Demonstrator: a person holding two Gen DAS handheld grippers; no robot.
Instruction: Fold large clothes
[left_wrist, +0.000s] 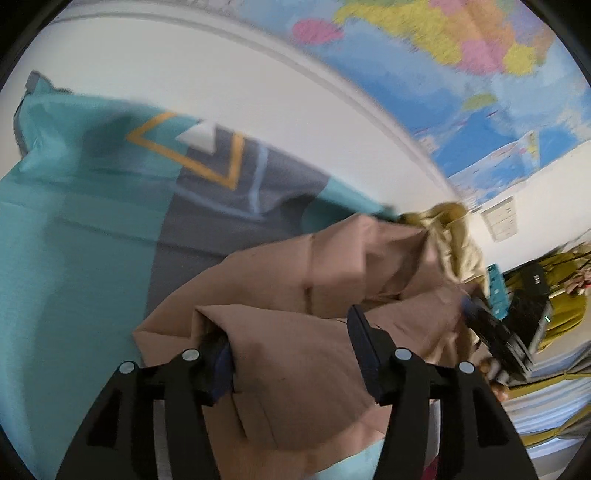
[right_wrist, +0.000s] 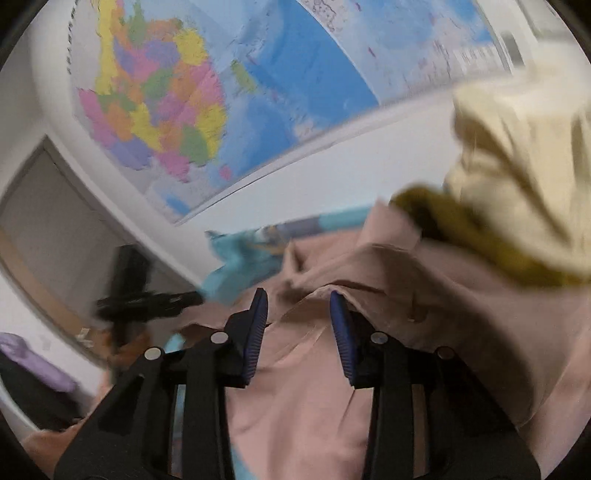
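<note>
Tan garment (left_wrist: 295, 280) is lying bunched on the teal bedspread (left_wrist: 74, 240), folding barely started. Left gripper (left_wrist: 291, 339) and right gripper (right_wrist: 299, 314) are both hanging apart over loose cloth, pinching nothing.

Left gripper (left_wrist: 291, 347): black frame, blue-padded fingers, pointing downward at a slant. Jaws stand apart. One finger (left_wrist: 364, 350) shows in full on the right side of the left wrist view; the opposite finger is partly covered at its tip. The pads do not press together.

Right gripper (right_wrist: 299, 332): same build, angled down less steeply, rolled to one side. Jaws stand parted with a clear gap between the ribbed blue pads (right_wrist: 256, 332). Neither pad visibly presses on anything.

Each gripper also appears, blurred, in the other's view: the right one at the right edge, the left one at left.
</note>
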